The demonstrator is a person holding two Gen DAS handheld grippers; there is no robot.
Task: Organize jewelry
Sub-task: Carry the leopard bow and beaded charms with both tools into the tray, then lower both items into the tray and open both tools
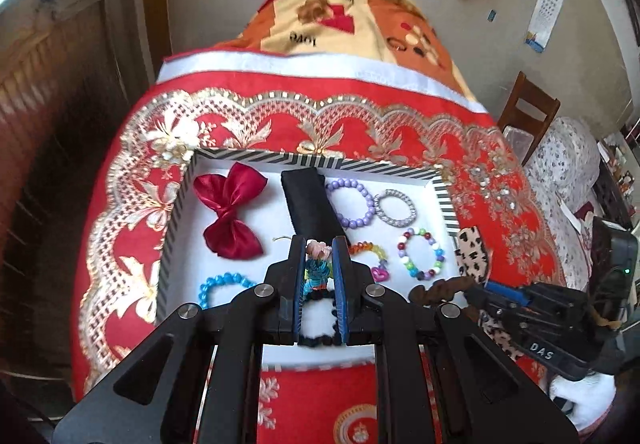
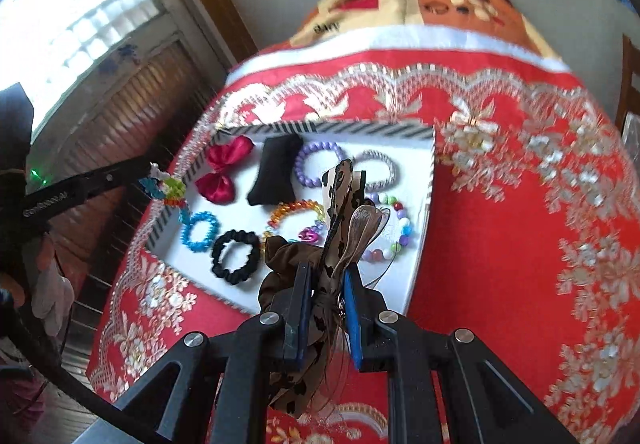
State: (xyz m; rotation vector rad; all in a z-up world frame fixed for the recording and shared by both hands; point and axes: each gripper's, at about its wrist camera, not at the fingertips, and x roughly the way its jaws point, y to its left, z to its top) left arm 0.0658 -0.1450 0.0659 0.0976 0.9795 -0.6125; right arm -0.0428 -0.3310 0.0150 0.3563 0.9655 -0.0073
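Note:
My left gripper [image 1: 319, 242] is shut on a small colourful beaded trinket [image 1: 318, 264], held above the near part of a white tray with a striped rim [image 1: 312, 159]. In the tray lie a red satin bow [image 1: 230, 209], a black cushion [image 1: 310, 203], purple [image 1: 370, 199], silver [image 1: 394, 192], multicolour [image 1: 402, 244], orange [image 1: 368, 248] and blue [image 1: 224, 280] bracelets, and a black scrunchie [image 2: 224, 244]. My right gripper [image 2: 327, 270] is shut on a brown leopard-print hair bow [image 2: 344, 195], above the tray's near right corner [image 2: 416, 284].
The tray rests on a red embroidered cloth [image 1: 280, 115] over a table, with a patterned blanket [image 1: 352, 19] behind it. A wooden chair [image 1: 528, 111] and cluttered furniture stand to the right. A wooden door and window [image 2: 100, 35] are on the left.

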